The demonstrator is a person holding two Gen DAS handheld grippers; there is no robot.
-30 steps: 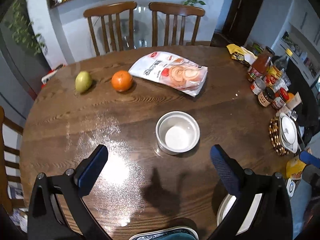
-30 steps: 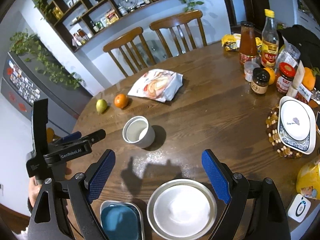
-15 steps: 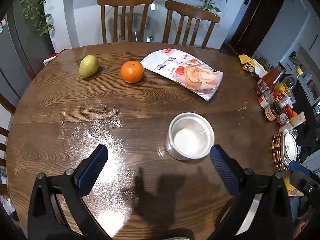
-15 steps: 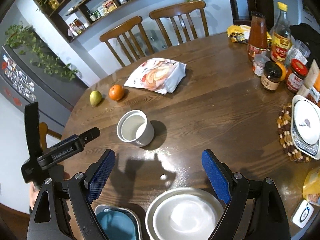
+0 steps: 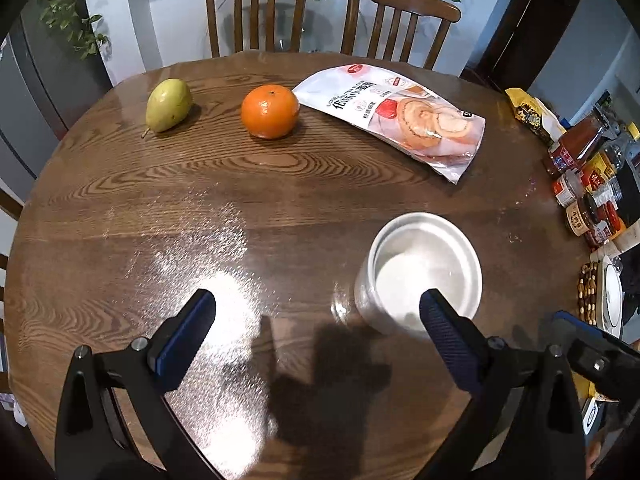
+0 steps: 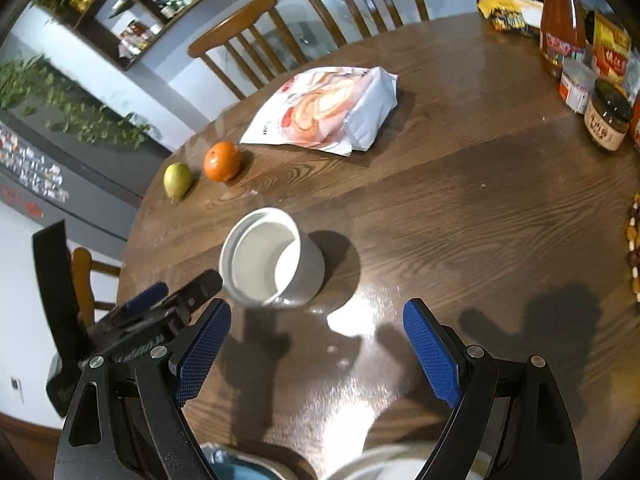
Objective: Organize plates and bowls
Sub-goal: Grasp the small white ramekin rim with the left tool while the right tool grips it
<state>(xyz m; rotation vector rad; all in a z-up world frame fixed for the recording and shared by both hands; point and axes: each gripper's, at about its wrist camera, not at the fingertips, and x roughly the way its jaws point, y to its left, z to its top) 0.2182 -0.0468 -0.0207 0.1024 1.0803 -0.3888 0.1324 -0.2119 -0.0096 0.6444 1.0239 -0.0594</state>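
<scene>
A small white bowl (image 5: 424, 270) stands upright on the round wooden table (image 5: 280, 200). In the left wrist view my left gripper (image 5: 316, 312) is open and empty, with its right finger (image 5: 444, 332) just in front of the bowl's near rim. In the right wrist view the bowl (image 6: 272, 256) lies ahead and to the left of my right gripper (image 6: 316, 336), which is open and empty. The left gripper's body (image 6: 132, 324) shows at the left there. Rims of a white plate (image 6: 400, 470) and a blue dish (image 6: 236, 466) show at the bottom edge.
A pear (image 5: 168, 105), an orange (image 5: 270, 111) and a snack bag (image 5: 400, 120) lie at the far side. Jars and bottles (image 5: 584, 196) crowd the right edge, beside a white dish on a beaded mat (image 5: 588, 292). Two wooden chairs (image 5: 256, 8) stand behind the table.
Both grippers have moved forward and lower toward the white bowl, which now looks larger. The plate and blue dish have slid almost out of the right wrist view. Both stay open.
</scene>
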